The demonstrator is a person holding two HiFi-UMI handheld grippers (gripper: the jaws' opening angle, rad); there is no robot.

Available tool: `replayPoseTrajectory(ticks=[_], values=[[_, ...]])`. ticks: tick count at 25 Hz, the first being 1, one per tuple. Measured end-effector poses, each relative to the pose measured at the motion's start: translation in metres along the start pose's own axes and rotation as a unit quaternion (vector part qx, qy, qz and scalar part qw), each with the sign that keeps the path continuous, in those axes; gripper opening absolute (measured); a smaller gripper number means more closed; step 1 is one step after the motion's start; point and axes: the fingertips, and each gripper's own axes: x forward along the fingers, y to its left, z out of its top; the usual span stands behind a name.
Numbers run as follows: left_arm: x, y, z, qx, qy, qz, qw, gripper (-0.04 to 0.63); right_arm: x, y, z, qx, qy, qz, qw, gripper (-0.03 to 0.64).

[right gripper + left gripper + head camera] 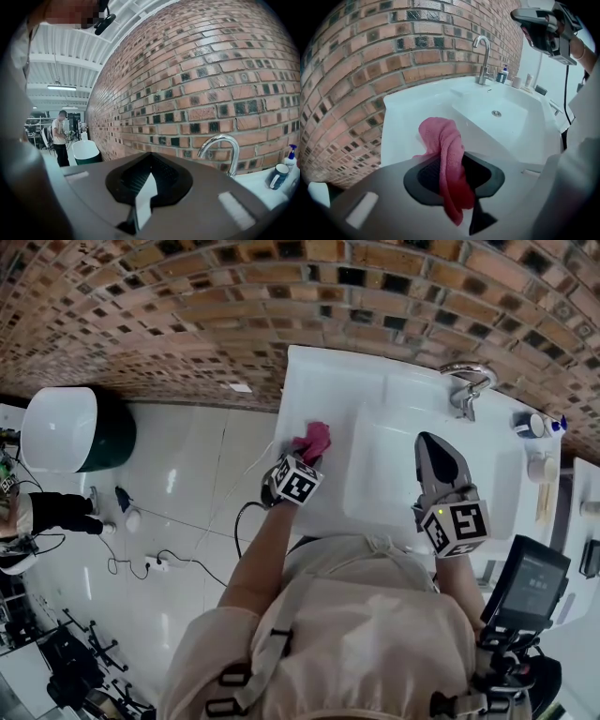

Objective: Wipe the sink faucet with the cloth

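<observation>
Pink cloth (443, 154) on a white sink (515, 136). Behind the sink, wall (370, 70) of red-brown brick with small dark squares. Silver faucet (487, 61). Left of the sink, glossy white floor (187, 484), white-and-dark-green tub (66, 427). Grey left gripper (454, 176) and right gripper (149, 183), black pads (429, 176), black-and-white square markers (297, 481).

Left tool (307, 454) tilted down, jaws gripping cloth (317, 435); right tool (428, 442) near level, jaws together.

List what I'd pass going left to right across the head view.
white tub → pink cloth → faucet → mug
</observation>
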Motion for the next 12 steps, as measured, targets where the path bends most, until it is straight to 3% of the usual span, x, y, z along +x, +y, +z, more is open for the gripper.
replayPoseTrajectory(ticks=[6,9,12], values=[[-0.006,0.007,0.002,-0.024,-0.015,-0.004,0.9996,0.094,-0.007,-0.006,0.008,-0.004,-0.012,-0.004,1.0,-0.012],[-0.022,0.018,0.022,-0.037,-0.052,0.01,0.9979,0.092,-0.011,-0.013,0.011,-0.003,-0.018,-0.01,1.0,-0.012],[-0.047,0.024,0.068,-0.04,-0.11,0.018,0.993,0.092,-0.016,-0.019,0.014,-0.001,-0.023,-0.015,1.0,-0.012]])
